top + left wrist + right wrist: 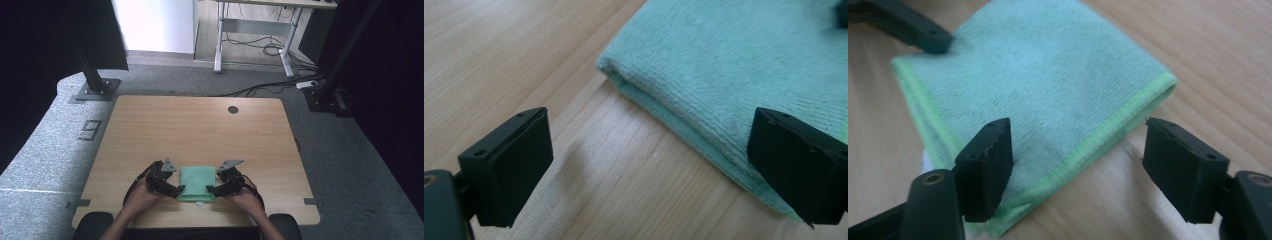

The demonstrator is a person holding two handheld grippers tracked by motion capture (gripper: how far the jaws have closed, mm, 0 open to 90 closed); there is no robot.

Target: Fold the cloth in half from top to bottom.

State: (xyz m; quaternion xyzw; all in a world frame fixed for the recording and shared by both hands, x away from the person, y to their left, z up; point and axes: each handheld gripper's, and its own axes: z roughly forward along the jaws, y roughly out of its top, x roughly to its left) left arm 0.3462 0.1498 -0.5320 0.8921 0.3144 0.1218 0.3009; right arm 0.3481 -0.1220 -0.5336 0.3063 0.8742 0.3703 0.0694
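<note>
A green cloth [197,183], folded into a small thick rectangle, lies flat on the wooden table [200,130] near its front edge. My left gripper [181,190] stands open at the cloth's left side. In the left gripper view its jaws [654,150] are spread wide, one over bare wood and one in front of the cloth's folded edge [734,65]. My right gripper [210,190] is open at the cloth's right side. In the right gripper view [1083,160] the cloth's stitched corner [1048,75] lies between the jaws, and the pads do not press on it.
A white tag [199,203] peeks out under the cloth's near edge. A cable hole [233,109] sits at the table's far side. The left gripper's jaw [903,25] rests at the cloth's far corner. Black frame posts [95,80] stand beyond the table.
</note>
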